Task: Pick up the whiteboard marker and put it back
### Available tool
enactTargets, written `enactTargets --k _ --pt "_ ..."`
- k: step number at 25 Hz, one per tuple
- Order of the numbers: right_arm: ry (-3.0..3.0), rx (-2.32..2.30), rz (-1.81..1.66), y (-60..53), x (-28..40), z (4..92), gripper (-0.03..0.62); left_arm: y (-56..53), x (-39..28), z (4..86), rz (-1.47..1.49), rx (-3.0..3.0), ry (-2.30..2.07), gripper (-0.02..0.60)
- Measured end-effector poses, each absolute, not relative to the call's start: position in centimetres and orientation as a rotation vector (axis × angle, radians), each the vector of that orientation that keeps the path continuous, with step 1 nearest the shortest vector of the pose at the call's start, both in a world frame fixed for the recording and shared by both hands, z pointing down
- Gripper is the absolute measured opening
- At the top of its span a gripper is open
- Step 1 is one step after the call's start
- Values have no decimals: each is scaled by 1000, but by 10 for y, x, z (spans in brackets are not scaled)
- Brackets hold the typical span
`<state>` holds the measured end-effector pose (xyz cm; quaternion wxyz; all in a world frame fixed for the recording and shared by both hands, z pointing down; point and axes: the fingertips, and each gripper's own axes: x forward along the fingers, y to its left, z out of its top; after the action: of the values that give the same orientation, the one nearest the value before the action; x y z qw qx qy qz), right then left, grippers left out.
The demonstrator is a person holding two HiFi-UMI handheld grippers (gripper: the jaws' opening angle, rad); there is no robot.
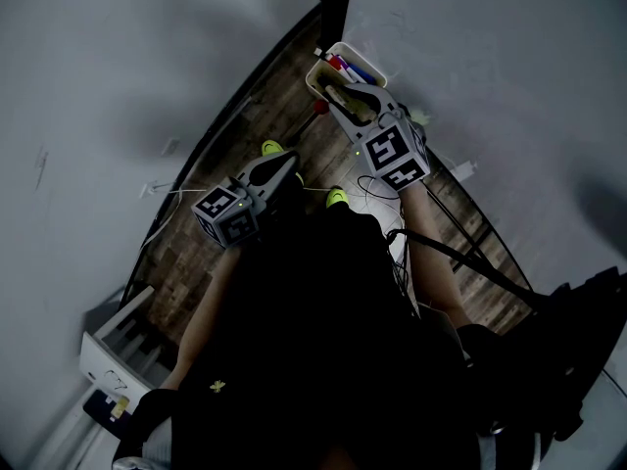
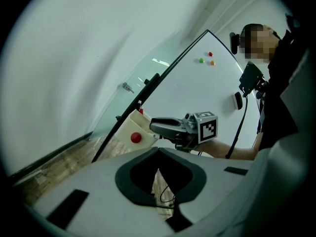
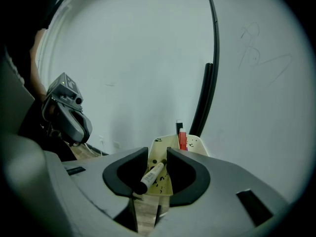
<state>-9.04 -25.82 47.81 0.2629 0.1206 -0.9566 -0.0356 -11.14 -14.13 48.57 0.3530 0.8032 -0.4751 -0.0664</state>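
Observation:
A whiteboard marker [image 3: 151, 176] with a white barrel and black cap lies slantwise between the jaws of my right gripper [image 3: 158, 164], over the cream pen tray [image 3: 195, 143] on the whiteboard. The jaws stand a little apart and the marker looks loose between them. In the head view the right gripper [image 1: 343, 96] reaches into the tray [image 1: 315, 81], which holds red and blue markers [image 1: 348, 67]. My left gripper [image 1: 284, 164] hangs lower left, away from the tray, its tips together and nothing in it. From the left gripper view [image 2: 158, 152] I see the right gripper [image 2: 168, 126] at the tray [image 2: 123, 132].
The whiteboard [image 1: 490, 67] has a black frame and carries coloured magnets [image 2: 207, 58] and an eraser [image 2: 238, 100]. A red round magnet [image 2: 136, 138] sticks to the tray's side. Wood floor with cables [image 1: 372, 189] lies below. A white cabinet [image 1: 118, 351] stands at lower left.

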Motion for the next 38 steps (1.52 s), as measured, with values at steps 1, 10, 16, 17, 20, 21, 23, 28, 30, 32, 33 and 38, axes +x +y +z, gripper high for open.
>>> enactTargets --k 1,10,16,17,20,21,23,28,30,32,33,38 --pt "-2591 325 -100 -258 -91 478 114 -141 -111 486 -172 2078 -1228 18" --pt "-2606 337 -97 -258 -93 476 127 -141 -112 485 -173 2091 -1225 18" --pt "-2648 366 -76 -253 -90 460 127 -144 -110 477 -177 2122 -1231 18" --pt "-2655 370 -72 -252 -88 458 128 -144 -109 476 -176 2127 -1234 18" --pt "-2686 378 -37 -247 -78 453 127 -141 -103 473 -175 2135 -1249 18" --pt "-2695 378 -26 -246 -75 451 127 -139 -100 472 -174 2138 -1257 18" --pt "-2707 372 -19 -242 -69 450 127 -136 -96 470 -173 2144 -1274 18" --pt "-2742 334 -10 -222 -54 441 127 -121 -89 460 -173 2150 -1345 18" --pt "-2751 328 -1 -215 -47 440 126 -116 -85 460 -175 2142 -1350 18" --pt "-2754 324 13 -210 -42 442 120 -110 -81 461 -163 2135 -1339 18" --pt "-2757 319 25 -207 -40 442 118 -107 -80 461 -150 2136 -1336 18" --pt "-2774 271 99 -189 -35 445 104 -105 -76 455 -135 2147 -1331 18"
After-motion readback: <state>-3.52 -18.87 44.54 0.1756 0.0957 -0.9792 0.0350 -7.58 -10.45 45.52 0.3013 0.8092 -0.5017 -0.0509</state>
